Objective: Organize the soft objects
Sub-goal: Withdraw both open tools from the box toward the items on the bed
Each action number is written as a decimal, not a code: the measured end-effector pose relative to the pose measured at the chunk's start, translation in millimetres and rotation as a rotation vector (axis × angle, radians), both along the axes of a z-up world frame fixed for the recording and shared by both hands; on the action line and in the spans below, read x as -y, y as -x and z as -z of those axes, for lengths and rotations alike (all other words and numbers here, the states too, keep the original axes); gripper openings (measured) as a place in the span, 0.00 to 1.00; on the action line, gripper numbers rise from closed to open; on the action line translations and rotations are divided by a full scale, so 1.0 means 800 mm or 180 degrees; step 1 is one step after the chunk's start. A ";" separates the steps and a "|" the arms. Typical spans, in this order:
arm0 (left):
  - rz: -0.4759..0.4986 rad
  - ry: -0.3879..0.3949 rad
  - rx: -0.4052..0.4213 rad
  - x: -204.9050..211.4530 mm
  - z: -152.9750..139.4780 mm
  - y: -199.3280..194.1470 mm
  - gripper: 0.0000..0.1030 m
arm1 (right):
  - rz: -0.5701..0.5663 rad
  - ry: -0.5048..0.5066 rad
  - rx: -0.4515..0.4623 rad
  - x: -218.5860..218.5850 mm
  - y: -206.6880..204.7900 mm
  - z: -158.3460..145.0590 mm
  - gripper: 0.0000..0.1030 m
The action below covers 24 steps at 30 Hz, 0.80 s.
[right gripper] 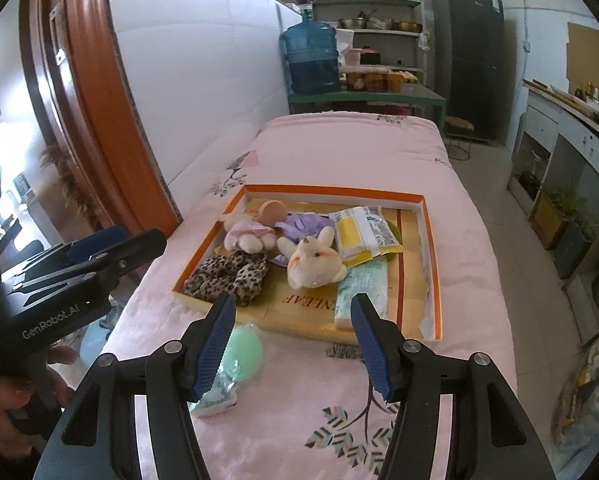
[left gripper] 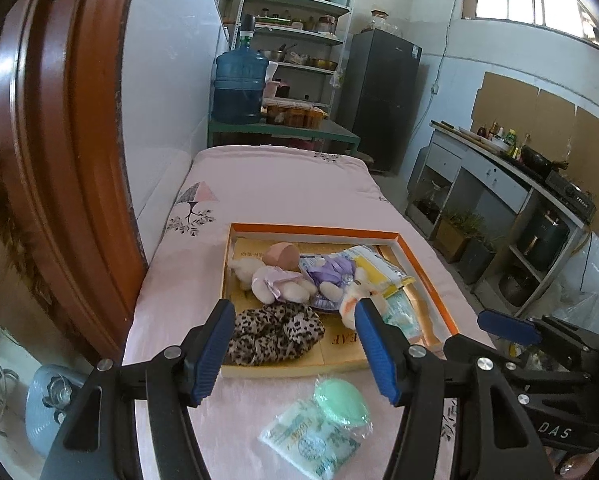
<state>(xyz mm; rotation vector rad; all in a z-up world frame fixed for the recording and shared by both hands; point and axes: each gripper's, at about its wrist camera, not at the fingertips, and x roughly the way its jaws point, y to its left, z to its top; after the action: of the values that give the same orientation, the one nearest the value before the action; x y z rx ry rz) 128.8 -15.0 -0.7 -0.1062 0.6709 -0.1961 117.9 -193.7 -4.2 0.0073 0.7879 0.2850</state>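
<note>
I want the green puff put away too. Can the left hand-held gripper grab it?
Probably yes. The left hand-held gripper is open and empty, and the green puff lies uncovered on the pink quilt, outside the tray.

Pink quilted bed: orange-rimmed tray mid; green puff w/ tissue pack nr front.

Big blue plastic water jug on green metal table w/ jars; dark tall fridge beside white metal shelf rack; curved brown wooden frame at left.
</note>
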 end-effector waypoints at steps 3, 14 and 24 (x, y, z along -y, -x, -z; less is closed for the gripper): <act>-0.0005 0.0017 0.0018 -0.004 -0.001 0.013 0.60 | -0.0022 -0.0020 0.0014 -0.001 0.011 -0.003 0.60; -0.0088 0.0042 0.0041 -0.021 0.009 0.055 0.60 | -0.0103 -0.0104 -0.0055 -0.013 0.034 0.007 0.60; -0.0138 0.0075 -0.0111 -0.031 0.046 0.074 0.60 | -0.0138 -0.0167 -0.0180 -0.024 0.033 0.027 0.60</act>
<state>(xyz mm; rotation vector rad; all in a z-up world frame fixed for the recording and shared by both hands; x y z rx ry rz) 69.7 9.7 -37.5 -0.1470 0.7005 -0.1609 91.4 -174.8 -25.9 0.0479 0.8372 0.3479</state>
